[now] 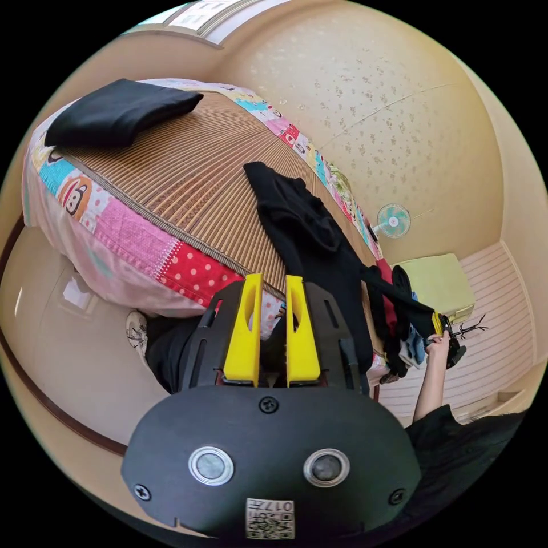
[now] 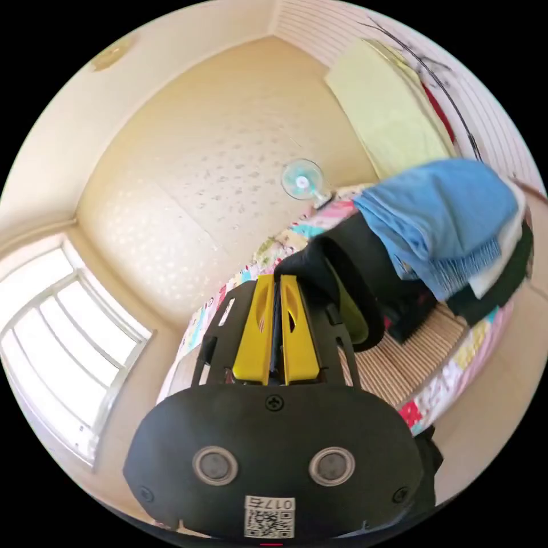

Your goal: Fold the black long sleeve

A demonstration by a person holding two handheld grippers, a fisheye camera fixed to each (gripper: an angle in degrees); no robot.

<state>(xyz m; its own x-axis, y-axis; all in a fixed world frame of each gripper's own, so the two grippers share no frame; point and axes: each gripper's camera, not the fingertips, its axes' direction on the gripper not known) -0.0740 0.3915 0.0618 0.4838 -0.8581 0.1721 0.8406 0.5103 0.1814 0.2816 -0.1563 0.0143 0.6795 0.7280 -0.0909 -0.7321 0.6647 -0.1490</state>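
one black long sleeve [image 1: 319, 251] between both tongs, right tongs [image 2: 276, 285] clamped

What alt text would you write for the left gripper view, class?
A black long sleeve lies stretched across a bamboo mat on a bed, its far end held by the right gripper. The left gripper hangs near the bed's edge, jaws slightly apart.

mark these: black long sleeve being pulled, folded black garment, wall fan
black long sleeve [image 1: 311, 245], left gripper view, middle of the fabric lying on the mat.
folded black garment [image 1: 117, 111], left gripper view, centre of its top face.
wall fan [image 2: 301, 181], right gripper view, hub of the fan head.
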